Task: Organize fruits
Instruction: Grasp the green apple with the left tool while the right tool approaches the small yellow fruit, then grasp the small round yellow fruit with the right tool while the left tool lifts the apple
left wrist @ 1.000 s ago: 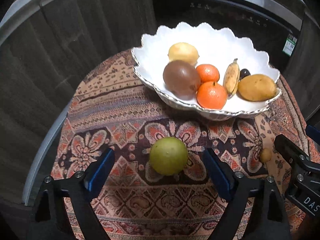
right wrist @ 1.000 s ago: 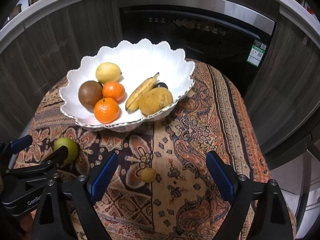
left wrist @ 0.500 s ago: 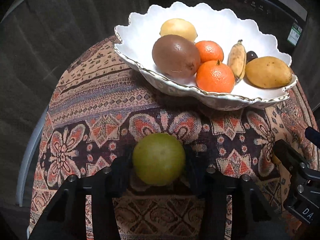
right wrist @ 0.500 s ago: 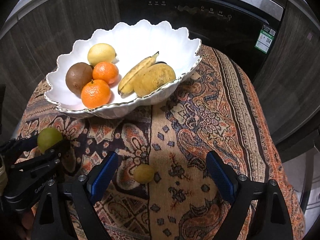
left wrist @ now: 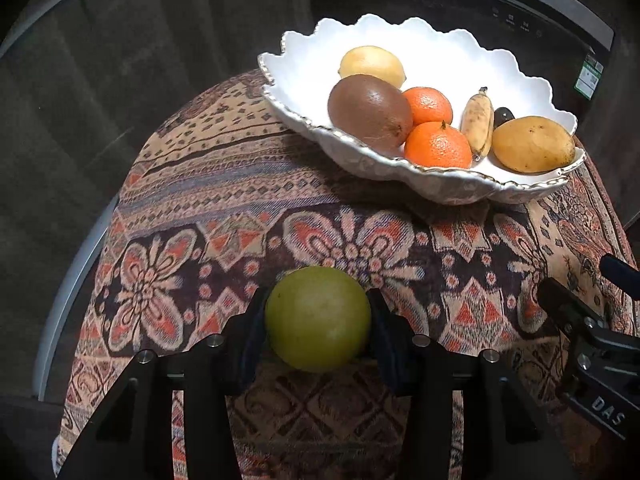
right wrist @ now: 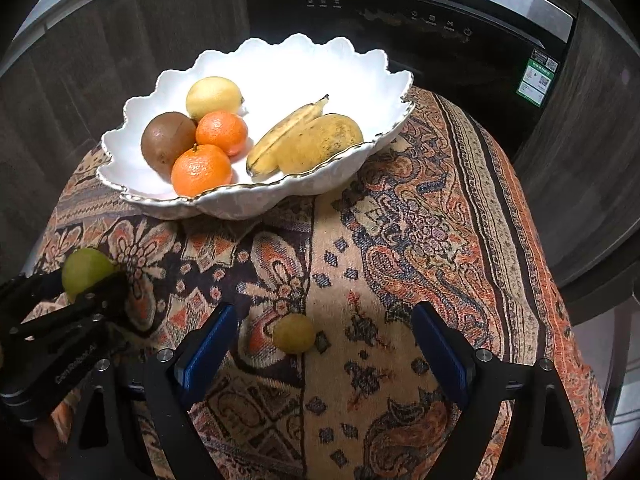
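Currently, step in hand: carry the green fruit (left wrist: 318, 318) to the white bowl (left wrist: 304, 60) while the other hand closes on the small yellow-green fruit (right wrist: 293, 333).
Left gripper (left wrist: 318, 320): jaws drawn in on the green fruit, one pad pressed to each flank; the fruit bulges past both pads.
Green fruit, place: near edge of the patterned cloth (left wrist: 224, 184), left of centre, well apart from the bowl; whether it has left the cloth cannot be told.
Right gripper (right wrist: 326, 340): jaws wide and closing; the small yellow-green fruit lies between them, nearer the left pad, touched by neither.
Small fruit, place: on the cloth, near side, right of the green fruit.
Bowl, place: far side of the cloth, holding a brown fruit (left wrist: 370, 110), two oranges (left wrist: 438, 146), a lemon (left wrist: 372, 66), a small banana (left wrist: 478, 124) and a yellow mango (left wrist: 532, 144).
Free space in bowl: far half appears bare; judged the best landing zone.
Lift advice: raise the green fruit straight up first, so it clears the scalloped rim.
Grip advice: a round, smooth skin is likely to roll; hold the pads on its widest line.
Right-hand advice: centre the small fruit between the pads before they meet, since an offset squeeze may flick it aside.
Clearance: the grippers sit near each other; judged wise to move one at a time.
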`<act>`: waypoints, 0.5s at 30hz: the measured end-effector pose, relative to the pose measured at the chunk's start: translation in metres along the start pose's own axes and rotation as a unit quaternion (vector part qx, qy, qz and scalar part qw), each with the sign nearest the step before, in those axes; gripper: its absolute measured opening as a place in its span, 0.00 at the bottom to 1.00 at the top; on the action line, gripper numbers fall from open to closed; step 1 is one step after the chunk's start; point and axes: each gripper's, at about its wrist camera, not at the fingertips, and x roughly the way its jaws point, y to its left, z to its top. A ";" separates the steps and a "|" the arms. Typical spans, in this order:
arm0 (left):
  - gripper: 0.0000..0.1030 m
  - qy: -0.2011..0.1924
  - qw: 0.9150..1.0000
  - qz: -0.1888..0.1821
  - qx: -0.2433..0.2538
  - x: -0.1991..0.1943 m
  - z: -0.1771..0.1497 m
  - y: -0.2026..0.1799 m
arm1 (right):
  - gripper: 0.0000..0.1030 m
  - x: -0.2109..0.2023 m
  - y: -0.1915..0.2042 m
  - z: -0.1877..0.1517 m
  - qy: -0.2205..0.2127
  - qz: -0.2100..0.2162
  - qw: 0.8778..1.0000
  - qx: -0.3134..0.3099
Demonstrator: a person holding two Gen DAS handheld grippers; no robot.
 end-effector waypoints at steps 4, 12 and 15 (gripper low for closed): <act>0.46 0.003 1.000 -0.004 -0.009 -0.002 -0.005 0.004 | 0.67 0.005 0.004 -0.004 0.010 0.003 1.000 -0.007; 0.46 0.002 1.000 -0.009 -0.014 -0.002 -0.004 0.008 | 0.32 0.011 0.009 -0.010 0.015 0.007 1.000 -0.017; 0.46 0.001 1.000 -0.010 -0.014 -0.003 -0.004 0.008 | 0.25 0.009 0.007 -0.011 0.014 0.010 1.000 -0.013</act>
